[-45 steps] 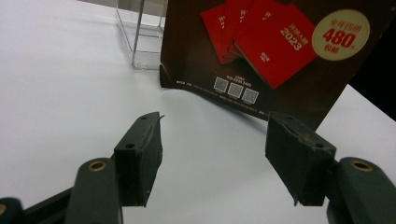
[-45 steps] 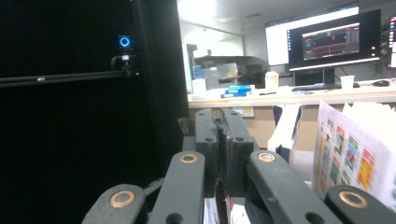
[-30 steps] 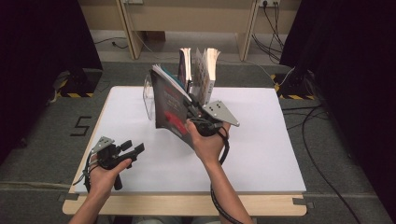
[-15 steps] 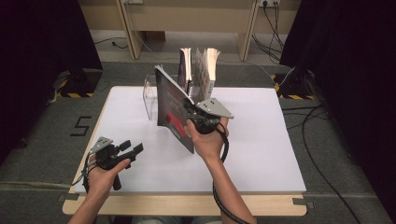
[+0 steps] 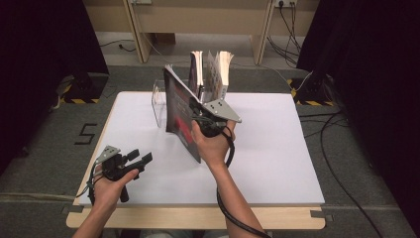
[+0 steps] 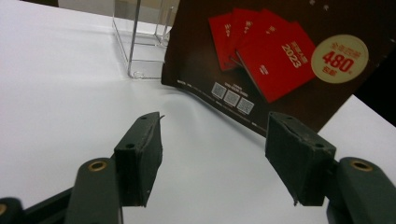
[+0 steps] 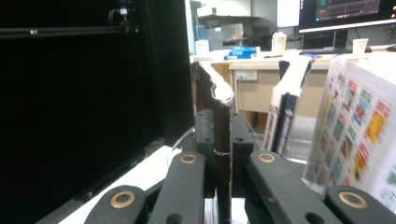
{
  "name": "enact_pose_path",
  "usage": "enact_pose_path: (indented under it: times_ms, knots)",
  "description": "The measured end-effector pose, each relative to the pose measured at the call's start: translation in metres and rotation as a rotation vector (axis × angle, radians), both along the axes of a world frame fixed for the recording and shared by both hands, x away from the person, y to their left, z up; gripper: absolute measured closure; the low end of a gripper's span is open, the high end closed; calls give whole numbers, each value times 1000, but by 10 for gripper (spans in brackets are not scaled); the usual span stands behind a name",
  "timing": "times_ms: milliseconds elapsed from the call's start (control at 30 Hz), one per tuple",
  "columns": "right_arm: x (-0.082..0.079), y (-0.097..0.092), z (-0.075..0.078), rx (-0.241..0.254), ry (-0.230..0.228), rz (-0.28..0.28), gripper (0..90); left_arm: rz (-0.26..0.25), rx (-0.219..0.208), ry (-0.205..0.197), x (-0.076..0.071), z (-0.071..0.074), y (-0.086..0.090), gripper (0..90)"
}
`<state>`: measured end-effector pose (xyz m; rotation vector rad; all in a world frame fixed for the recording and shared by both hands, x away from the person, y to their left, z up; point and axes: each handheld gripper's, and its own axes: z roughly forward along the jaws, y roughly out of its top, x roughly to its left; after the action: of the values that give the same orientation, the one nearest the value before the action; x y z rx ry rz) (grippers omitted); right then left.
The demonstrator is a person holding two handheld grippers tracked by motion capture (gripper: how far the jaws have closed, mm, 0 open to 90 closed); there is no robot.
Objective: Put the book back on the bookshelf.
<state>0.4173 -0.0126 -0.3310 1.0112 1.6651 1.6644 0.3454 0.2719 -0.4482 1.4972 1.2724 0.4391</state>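
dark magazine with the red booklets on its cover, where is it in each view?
High view: the dark magazine stands tilted at centre, clamped by the right gripper.
Left gripper view: its cover fills the upper right, beyond the open left gripper.
Right gripper view: edge-on at centre, pinched between the jaws.
Shared landmark: the clear rack beside the magazine.

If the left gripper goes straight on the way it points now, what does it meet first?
Probably the dark magazine held by the right gripper; the left gripper stands open, with bare white table before it.
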Motion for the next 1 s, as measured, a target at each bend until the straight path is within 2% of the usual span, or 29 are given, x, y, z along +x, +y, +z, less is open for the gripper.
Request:
enact_pose_path:
  times_ms: [233,333,467,567,600,833,967,1000]
  knots:
    - [9,17,13,33,-32,-14,870,-3,3,-4,1,1,0,360]
    - [15,25,15,40,-27,-33,870,-6,4,-4,1,1,0,359]
    - [22,34,12,42,-22,-57,869,-8,6,-3,2,1,-1,360]
    - [29,44,4,33,-9,-83,869,-11,14,-7,3,1,-3,360]
    - [32,49,-1,16,-12,-96,868,-13,15,-8,3,1,-3,360]
    - [29,55,-9,5,-28,-107,857,-16,21,-12,4,2,-4,360]
    - [27,51,-11,-7,-33,-92,786,-18,34,-21,4,1,-6,359]
    - [26,50,-12,7,-14,-78,754,-19,39,-24,4,1,-6,359]
